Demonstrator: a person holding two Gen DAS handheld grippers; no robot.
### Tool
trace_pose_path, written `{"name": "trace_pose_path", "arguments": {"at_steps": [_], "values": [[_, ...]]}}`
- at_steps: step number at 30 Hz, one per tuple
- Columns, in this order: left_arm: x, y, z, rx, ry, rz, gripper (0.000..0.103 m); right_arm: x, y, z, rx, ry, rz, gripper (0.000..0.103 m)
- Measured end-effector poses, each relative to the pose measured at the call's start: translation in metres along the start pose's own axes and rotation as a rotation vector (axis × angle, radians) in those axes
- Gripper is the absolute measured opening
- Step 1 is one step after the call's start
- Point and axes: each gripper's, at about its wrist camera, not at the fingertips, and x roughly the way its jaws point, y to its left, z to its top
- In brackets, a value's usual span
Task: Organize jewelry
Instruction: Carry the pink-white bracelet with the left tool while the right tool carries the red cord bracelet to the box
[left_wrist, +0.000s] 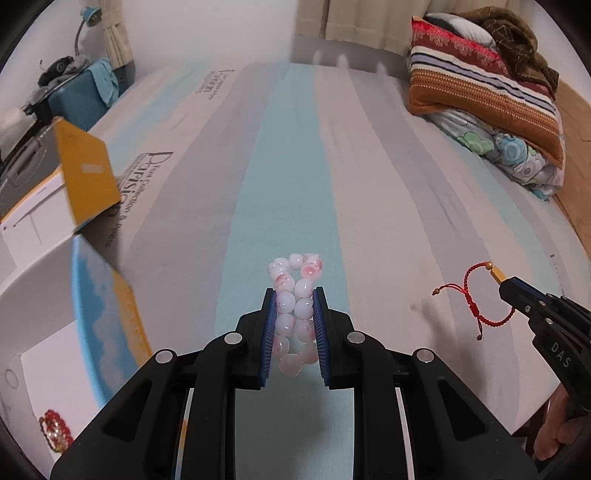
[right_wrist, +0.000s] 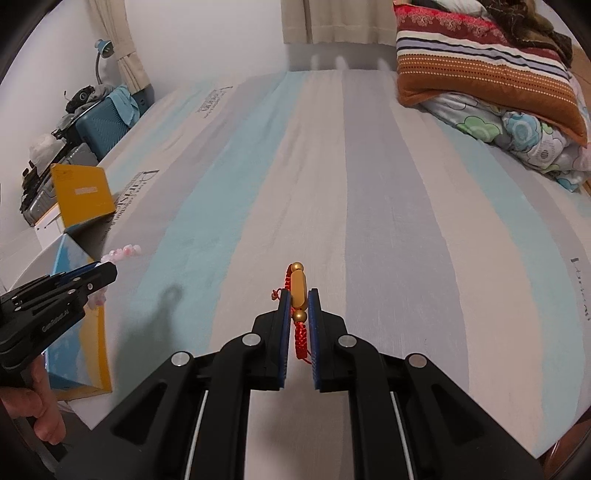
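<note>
Pink and white beads fill the near view: a beaded bracelet (left_wrist: 295, 306) is clamped between the blue pads of the left hand-held gripper (left_wrist: 294, 295), lifted above the bed (left_wrist: 388, 184). To its right, the right hand-held gripper (right_wrist: 298, 295) is closed tight on the gold tube bead of a red cord bracelet (right_wrist: 300, 317), whose loop dangles in the air. Both pieces hang over a striped blue, grey and cream sheet. At the left edge sits an open box (left_wrist: 92, 317) with blue and yellow walls; a red beaded bracelet (left_wrist: 55, 430) already lies inside. By my reading, one piece is stored, and these two still await placing in the box.
</note>
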Motion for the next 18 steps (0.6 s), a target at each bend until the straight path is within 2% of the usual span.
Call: {"name": "trace_pose_path", "arguments": {"at_steps": [10,18], "values": [[-0.055,0.033,-0.025,-0.035,-0.026,-0.002,0.019,-0.037,0.052,-0.012,-0.039,-0.037,0.034,0.009],[-0.106,0.086,-0.046,-0.089,-0.07,0.003,0.019,-0.053,0.117,-0.015,-0.103,-0.055,0.092,0.009]]}}
